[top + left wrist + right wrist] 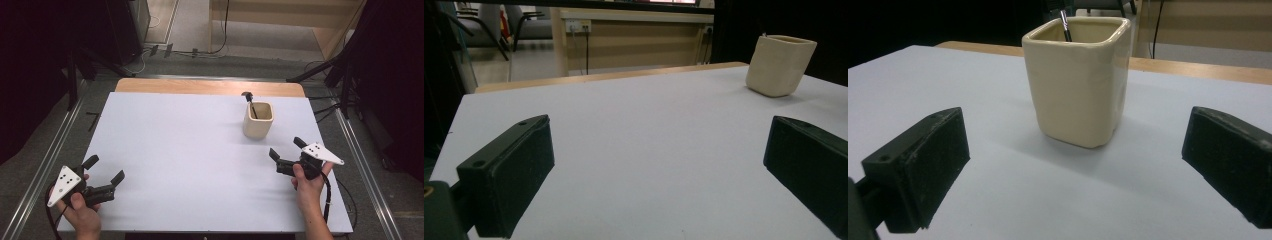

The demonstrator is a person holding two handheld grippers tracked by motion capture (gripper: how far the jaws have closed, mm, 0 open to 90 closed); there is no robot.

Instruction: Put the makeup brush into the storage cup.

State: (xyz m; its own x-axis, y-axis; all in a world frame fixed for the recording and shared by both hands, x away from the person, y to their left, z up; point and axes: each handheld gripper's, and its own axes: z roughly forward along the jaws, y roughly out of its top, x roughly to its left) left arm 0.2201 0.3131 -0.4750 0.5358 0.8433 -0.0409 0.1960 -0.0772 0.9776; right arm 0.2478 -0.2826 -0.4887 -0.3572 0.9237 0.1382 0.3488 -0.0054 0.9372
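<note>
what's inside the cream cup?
A thin black-handled tool stands in the cream cup, leaning on the far rim, its dark top end sticking out above it. Its lower end and the cup's bottom are hidden by the walls.

Each hand-held black two-jaw left gripper (104, 170) and right gripper (286, 147) carries a flat grey three-cornered plate marked with small black dots. The jaws are blocky, with matt black pads and a small screw hole at each tip. A black cable trails from each body. The forearms are unsleeved.
</note>
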